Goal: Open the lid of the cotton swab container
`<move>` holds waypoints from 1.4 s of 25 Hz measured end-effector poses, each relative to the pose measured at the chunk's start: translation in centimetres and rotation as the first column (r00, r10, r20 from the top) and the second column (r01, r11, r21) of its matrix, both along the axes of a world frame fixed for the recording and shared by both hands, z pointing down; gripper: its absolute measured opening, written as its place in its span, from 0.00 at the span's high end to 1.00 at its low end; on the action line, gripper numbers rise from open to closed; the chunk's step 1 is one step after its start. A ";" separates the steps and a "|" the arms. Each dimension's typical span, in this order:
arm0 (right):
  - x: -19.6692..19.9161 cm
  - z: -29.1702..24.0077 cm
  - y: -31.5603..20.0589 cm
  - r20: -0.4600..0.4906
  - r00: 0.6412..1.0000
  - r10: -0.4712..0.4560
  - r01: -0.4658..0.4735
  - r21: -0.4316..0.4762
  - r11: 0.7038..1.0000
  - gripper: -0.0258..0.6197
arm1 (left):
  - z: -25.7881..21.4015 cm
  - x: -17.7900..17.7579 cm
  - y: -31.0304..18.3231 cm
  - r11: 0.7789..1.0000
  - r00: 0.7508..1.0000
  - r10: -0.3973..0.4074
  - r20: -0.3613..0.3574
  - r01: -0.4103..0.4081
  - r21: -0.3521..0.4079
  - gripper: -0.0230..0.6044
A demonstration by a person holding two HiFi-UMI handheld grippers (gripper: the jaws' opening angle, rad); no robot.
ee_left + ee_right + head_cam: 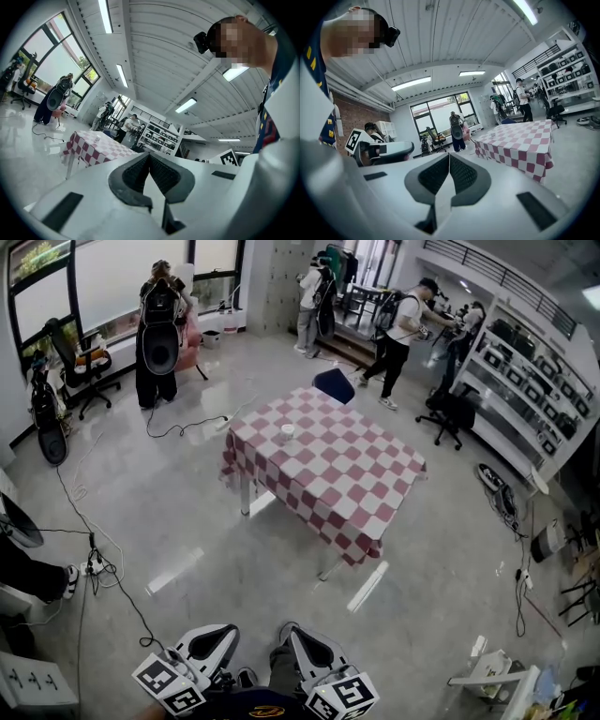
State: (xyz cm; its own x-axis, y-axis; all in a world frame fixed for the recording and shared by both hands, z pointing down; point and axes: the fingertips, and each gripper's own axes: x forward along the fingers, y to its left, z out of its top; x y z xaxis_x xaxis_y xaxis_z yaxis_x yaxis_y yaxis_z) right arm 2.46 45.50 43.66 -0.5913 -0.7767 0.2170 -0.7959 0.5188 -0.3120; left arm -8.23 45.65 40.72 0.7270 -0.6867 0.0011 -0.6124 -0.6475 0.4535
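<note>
At the bottom edge of the head view, the left gripper (211,638) and right gripper (302,641) sit close to the body, jaws pressed together on nothing. Straight ahead and well apart, mid-frame, is the checked table (347,493). A small white cotton swab container (288,430) stands near its far left edge, seemingly no nearer to either gripper.

Worktop (323,470): red-white check cloth | floor (187,512): pale grey | left gripper (150,154), right gripper (449,154): white, dark-grey jaws, black-white square markers | chair (335,383): dark blue
</note>
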 end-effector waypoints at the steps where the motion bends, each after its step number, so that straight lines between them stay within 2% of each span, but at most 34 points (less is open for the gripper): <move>1: -0.1 0.2 -0.8 0.006 1.000 -0.008 0.008 0.000 1.000 0.94 | 0.1 -0.2 -0.7 1.000 1.000 -0.014 0.003 0.014 -0.002 0.96; 7: 0.0 0.1 -7.3 0.036 0.997 -0.070 0.069 0.012 0.998 0.94 | 0.0 0.1 -6.2 0.997 0.996 -0.084 0.028 0.083 0.003 0.96; 17: 4.7 -0.6 -18.4 0.053 0.993 -0.102 0.102 0.004 0.995 0.94 | -0.5 5.4 -16.7 0.994 0.993 -0.107 0.048 0.107 -0.004 0.96; 27: 10.0 -0.3 -25.0 0.104 0.990 -0.093 0.091 0.021 0.996 0.94 | -1.2 10.1 -22.8 0.993 0.989 -0.119 0.087 0.120 -0.002 0.96; 35: 12.2 -0.4 -28.9 0.127 0.989 -0.071 0.070 0.015 0.997 0.94 | -1.6 11.2 -26.5 0.991 0.986 -0.136 0.097 0.137 0.000 0.96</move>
State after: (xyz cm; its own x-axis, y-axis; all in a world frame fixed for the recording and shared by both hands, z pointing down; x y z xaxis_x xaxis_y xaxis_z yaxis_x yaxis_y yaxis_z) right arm 14.66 16.56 43.22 -0.6671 -0.7338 0.1282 -0.7111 0.5760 -0.4031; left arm 3.00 19.14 39.16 0.6225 -0.7793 0.0714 -0.7360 -0.5519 0.3921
